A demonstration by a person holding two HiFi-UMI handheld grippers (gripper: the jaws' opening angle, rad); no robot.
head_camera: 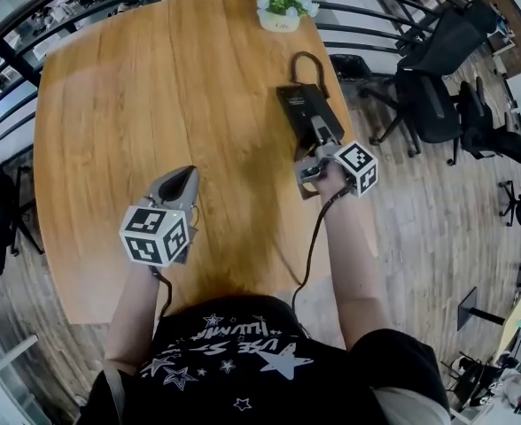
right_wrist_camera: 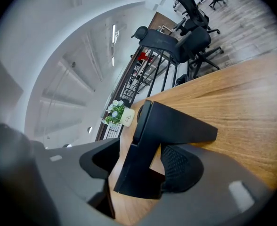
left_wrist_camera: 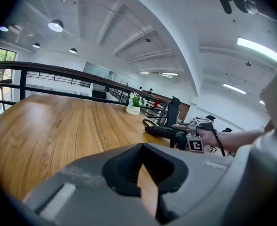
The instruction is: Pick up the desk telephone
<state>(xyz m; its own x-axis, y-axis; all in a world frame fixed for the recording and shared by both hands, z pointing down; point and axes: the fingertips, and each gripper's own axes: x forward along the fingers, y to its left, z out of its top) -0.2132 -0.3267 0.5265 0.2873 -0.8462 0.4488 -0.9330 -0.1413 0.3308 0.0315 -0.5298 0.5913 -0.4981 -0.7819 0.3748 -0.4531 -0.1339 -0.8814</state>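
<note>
Desk telephone: black, lying on the wooden table, at 2 o'clock from the table's middle and near the right edge.
Right gripper: jaws spread wide around the telephone's near end, with a gap on one side.
Left gripper: jaws pressed together and empty, at 8 o'clock from the telephone.
Flower pot: at 12 o'clock, on the table's far edge.
</note>
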